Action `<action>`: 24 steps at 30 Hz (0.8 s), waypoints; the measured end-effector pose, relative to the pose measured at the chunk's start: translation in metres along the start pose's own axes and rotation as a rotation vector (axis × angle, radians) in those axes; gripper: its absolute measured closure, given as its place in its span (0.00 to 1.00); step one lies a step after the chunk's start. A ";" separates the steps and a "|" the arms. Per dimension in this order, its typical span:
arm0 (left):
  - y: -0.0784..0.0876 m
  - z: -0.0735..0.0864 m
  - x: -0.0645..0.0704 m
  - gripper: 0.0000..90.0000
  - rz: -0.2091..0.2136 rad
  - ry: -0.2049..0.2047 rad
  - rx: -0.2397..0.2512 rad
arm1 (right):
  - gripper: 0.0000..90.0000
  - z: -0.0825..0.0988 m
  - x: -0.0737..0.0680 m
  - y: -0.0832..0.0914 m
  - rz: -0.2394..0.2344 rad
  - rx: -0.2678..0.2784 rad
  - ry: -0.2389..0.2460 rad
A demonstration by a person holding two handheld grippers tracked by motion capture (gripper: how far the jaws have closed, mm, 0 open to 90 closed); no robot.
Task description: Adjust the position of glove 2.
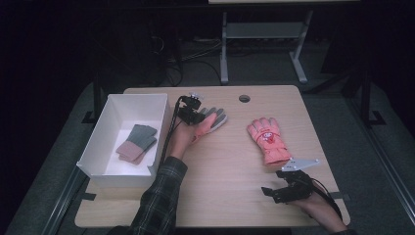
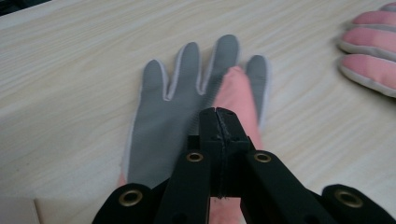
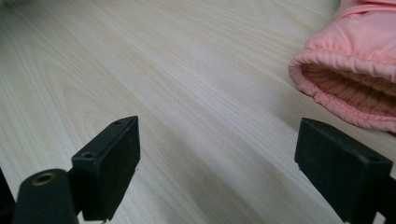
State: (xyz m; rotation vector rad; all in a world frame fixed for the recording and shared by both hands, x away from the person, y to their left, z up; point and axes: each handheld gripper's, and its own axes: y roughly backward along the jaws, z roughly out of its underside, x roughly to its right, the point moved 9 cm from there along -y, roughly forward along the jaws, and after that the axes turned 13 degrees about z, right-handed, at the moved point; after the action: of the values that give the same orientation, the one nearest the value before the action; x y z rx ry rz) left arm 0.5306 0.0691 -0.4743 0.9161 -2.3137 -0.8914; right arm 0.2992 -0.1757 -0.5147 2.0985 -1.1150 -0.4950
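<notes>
Grey-palmed and pink at the thumb, the glove lies flat on the wooden table just beside the white bin, which already holds one glove — so the work looks like sorting gloves into that bin. The left gripper sits over the glove's thumb side with its jaws clenched together; whether fabric is pinched between them I cannot tell. This glove's long axis runs from the cuff near the hand to the fingertips, which point away toward the table's far right. The right gripper hangs released, jaws wide, low over bare wood just short of the pink ski glove — likely waiting its turn; that glove's open cuff faces it, fingers pointing to the far edge.
</notes>
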 end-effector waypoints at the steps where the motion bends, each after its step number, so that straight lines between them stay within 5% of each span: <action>1: -0.003 0.000 -0.003 1.00 -0.010 0.003 -0.001 | 0.15 0.000 0.000 0.000 0.000 -0.002 0.003; 5: -0.013 0.004 -0.014 1.00 -0.025 0.021 -0.029 | 0.15 0.001 0.000 0.000 -0.001 -0.002 0.000; 10: -0.020 0.011 -0.012 1.00 0.002 0.029 -0.062 | 0.15 0.001 0.000 0.000 -0.002 0.000 0.001; 16: -0.017 0.018 0.006 1.00 0.068 0.029 -0.066 | 0.15 0.001 0.000 0.000 -0.002 0.000 0.003; 24: -0.014 0.030 0.040 1.00 0.138 -0.025 -0.101 | 0.15 0.001 0.000 0.000 0.000 -0.002 -0.001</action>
State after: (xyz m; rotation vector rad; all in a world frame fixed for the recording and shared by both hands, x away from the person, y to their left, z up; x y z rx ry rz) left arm 0.4909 0.0433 -0.4964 0.6974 -2.2988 -0.9562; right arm 0.2989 -0.1760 -0.5154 2.0966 -1.1146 -0.4965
